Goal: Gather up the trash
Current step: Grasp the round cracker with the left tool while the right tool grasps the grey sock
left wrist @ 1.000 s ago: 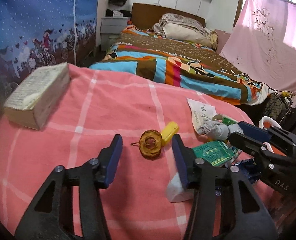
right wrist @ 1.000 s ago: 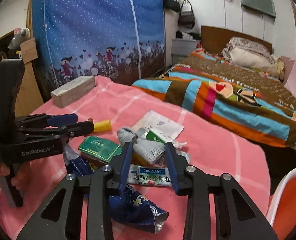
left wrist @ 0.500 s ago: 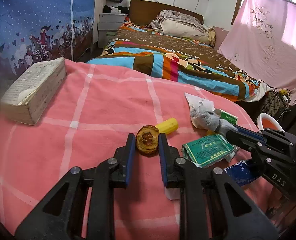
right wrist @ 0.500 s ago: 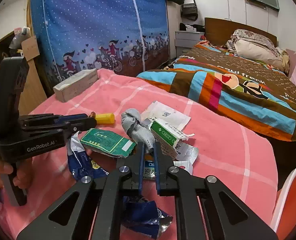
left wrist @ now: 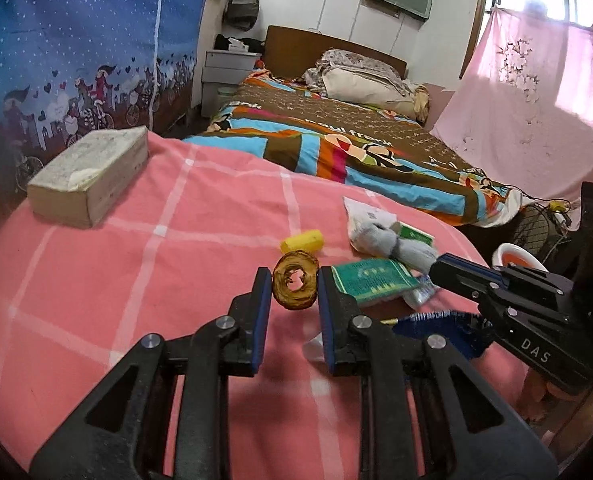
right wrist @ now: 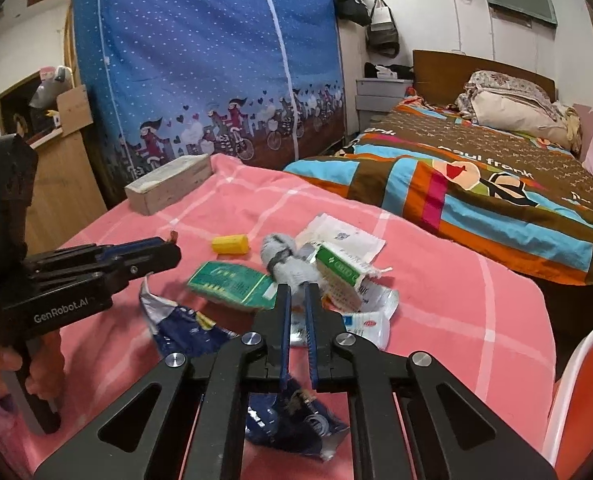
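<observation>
My left gripper (left wrist: 294,286) is shut on a dried brown ring-shaped peel (left wrist: 295,285) and holds it just above the pink checked cloth (left wrist: 136,280). My right gripper (right wrist: 297,294) is shut on the grey sock-like rag (right wrist: 286,262) amid the trash pile: a green packet (right wrist: 230,285), a green-and-white box (right wrist: 342,270), white sachets (right wrist: 366,322), a blue foil wrapper (right wrist: 184,328) and a yellow cap (right wrist: 229,244). The left gripper shows in the right wrist view (right wrist: 168,250). The right gripper shows in the left wrist view (left wrist: 440,270).
A thick old book (left wrist: 90,170) lies at the cloth's far left. A bed with a striped cover (left wrist: 356,152) stands beyond. An orange-and-white bin rim (right wrist: 576,392) shows at the right edge. A blue wardrobe curtain (right wrist: 216,60) stands behind.
My left gripper has closed on the ring-shaped peel and raised it off the cloth. My right gripper has closed on the grey rag and stays there.
</observation>
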### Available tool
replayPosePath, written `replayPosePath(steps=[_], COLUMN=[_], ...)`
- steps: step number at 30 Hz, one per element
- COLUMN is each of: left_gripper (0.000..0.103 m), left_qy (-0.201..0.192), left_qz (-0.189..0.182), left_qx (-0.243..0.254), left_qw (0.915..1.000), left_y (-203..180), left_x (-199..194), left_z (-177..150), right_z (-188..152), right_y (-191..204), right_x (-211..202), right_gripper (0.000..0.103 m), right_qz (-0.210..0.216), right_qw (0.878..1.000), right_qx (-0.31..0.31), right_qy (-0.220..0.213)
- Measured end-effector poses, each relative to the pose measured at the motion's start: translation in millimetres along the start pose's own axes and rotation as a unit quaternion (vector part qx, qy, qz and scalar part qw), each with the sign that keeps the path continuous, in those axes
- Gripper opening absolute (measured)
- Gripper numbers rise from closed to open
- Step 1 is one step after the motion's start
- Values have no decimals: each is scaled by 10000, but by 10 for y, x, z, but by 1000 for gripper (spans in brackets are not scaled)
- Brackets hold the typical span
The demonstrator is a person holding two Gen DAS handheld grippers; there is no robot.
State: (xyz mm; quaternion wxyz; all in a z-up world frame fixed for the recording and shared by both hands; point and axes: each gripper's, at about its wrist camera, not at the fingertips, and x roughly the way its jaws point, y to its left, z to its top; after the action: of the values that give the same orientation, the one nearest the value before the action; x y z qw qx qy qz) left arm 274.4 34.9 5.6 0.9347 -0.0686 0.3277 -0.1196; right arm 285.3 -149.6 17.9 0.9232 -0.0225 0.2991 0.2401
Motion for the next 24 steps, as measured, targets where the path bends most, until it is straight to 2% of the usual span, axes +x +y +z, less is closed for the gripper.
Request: replayPosePath(steps=[4, 9, 20, 24], left_gripper=[26, 26, 26, 26], left_qy=[0, 5, 67, 83], left_qz=[53, 52, -24, -28], left_qx=[-4, -234, -386, -428], left_qw=[10000, 9997, 9992, 9990], left_y=[-11, 33, 45, 44], left_x=[6, 43, 69, 73], left_z=[-21, -8, -38, -44], right_z=[1, 104, 223, 231], right_y=[34, 46, -7, -22], right_x=[-59, 3, 309, 347], right_gripper=[7, 8, 11, 19], right_qz=[-56, -69, 213, 259], right_qw=[9999, 9997, 9995, 9991], right_qx=[-61, -139, 10, 61], right_qy=[-142, -195, 241, 329])
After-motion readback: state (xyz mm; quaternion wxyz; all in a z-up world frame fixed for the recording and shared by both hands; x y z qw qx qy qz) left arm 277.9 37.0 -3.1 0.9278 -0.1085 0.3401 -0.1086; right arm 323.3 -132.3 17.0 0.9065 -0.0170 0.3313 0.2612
